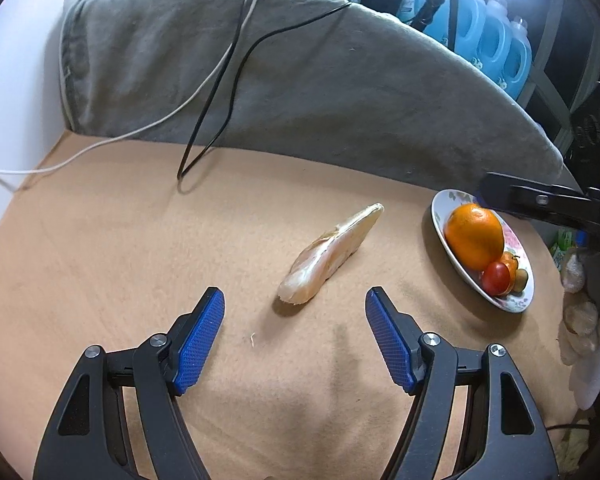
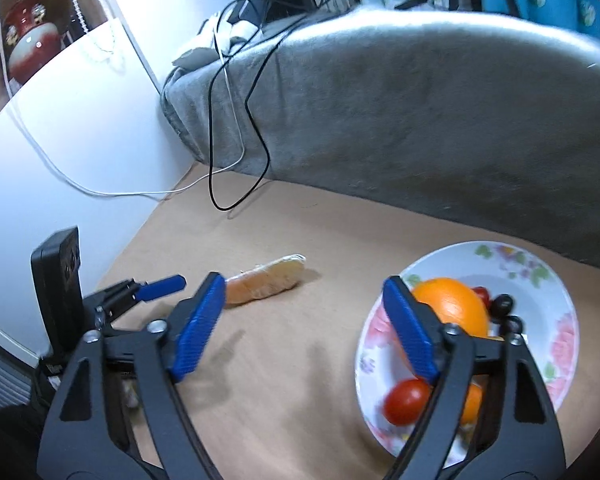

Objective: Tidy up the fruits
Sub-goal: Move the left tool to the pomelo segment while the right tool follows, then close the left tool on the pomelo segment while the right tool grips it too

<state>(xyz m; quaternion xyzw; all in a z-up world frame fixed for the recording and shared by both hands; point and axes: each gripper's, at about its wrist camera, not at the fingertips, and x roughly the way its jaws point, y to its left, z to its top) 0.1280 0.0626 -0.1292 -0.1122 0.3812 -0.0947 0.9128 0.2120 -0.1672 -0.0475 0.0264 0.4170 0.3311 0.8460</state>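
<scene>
Lying alone on the table [image 1: 100, 240], the segment [image 1: 330, 256] is just ahead of the left gripper [image 1: 296, 336], well apart from the plate [image 1: 440, 216]. Squeezing hard could burst this soft piece. Both grippers, the right gripper [image 2: 304, 328] too, are apart and empty.

pale peeled fruit segment [image 1: 332, 250] flat on table; orange [image 1: 475, 236], tomato [image 1: 496, 278] in floral plate [image 1: 440, 216].

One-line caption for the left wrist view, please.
Open left gripper faces a pale fruit segment on the tan tabletop; orange already in floral plate.
</scene>
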